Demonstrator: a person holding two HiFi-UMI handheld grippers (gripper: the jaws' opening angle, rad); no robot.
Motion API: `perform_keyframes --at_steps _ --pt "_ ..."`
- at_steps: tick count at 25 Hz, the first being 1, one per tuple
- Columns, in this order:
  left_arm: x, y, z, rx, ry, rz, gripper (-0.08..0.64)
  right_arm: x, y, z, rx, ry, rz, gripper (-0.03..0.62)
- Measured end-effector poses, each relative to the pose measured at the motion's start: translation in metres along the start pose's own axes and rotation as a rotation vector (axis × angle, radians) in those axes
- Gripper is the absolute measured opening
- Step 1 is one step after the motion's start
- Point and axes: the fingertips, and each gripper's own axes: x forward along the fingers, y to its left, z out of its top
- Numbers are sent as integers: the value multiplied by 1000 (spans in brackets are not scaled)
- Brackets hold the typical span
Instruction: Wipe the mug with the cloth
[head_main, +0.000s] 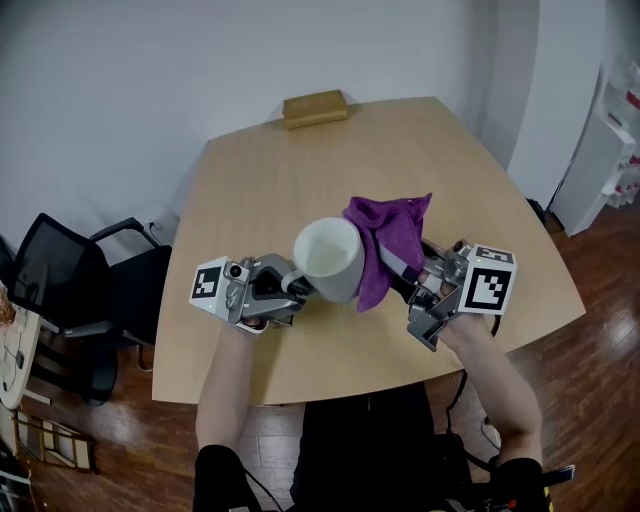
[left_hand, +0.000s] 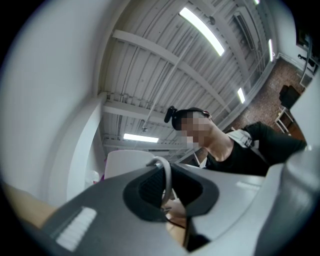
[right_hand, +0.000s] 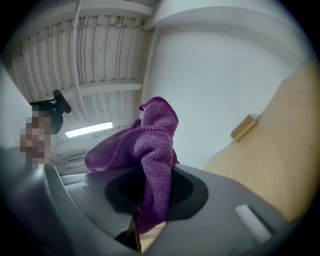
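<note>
Head view: shows a white mug (head_main: 330, 262) held in the air over the near half of the tabletop (head_main: 300, 170), between the two claws; pinches its handle (head_main: 295, 279) in the left claw (head_main: 297, 287), with the handle turned toward the picture's left; tips the long axis steeply up, so the open mouth faces the camera and leans a little leftward, while the base points away and stays out of sight; lays a purple cloth (head_main: 388, 240) against the mug's right flank, pinched in the right claw (head_main: 395, 260) and covering that side of the wall; carries a cube of black-and-white square markers on each claw, patterns rather than letters; shows a tan block (head_main: 315, 107) at the tabletop's far edge and a black chair (head_main: 60, 285) off its left side, both well apart from the mug.

Left gripper view: presses both pads onto the thin pale loop of the handle, jaws nearly together around it; shows only a slice of the mug's white wall beyond the pads, with a sliver of purple at its left; hides the rest behind the claw's grey body.

Right gripper view: clamps a fold of the cloth between the pads, jaws closed on it; lets the fabric bunch upward past the tips, blocking the mug from sight; catches the tan block small and far off on the tabletop at right.
</note>
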Motion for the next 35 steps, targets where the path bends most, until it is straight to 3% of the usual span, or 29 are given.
perform_keyframes --at_steps 5,8,10,14,18,21,27,29,31,35 --pt "0 -3 1 24 -9 -6 49 -12 -44 -55 126 116 -90 78" --pt "-1 -2 -2 13 16 -6 49 -18 -47 -38 136 68 -105 78" --pt "-1 -2 -4 11 35 -8 49 -19 -33 -11 134 3 -68 77" --pt "1 -2 -5 23 61 -13 49 -11 23 44 100 -83 109 77" --pt "3 -3 -5 35 69 -28 48 9 33 25 220 -25 184 77" --pt "4 -4 -5 36 64 -30 49 5 9 2 314 -18 157 77" --pt "4 -4 -2 41 54 -35 51 -8 -45 -56 366 110 -1 78" --pt "4 -5 -5 39 66 -38 49 -16 -53 -52 380 83 -26 78" --pt "4 -6 -7 34 82 -40 49 -20 -44 -25 378 9 17 78" --pt "4 -7 -8 37 88 -48 49 -17 8 38 320 -81 200 77"
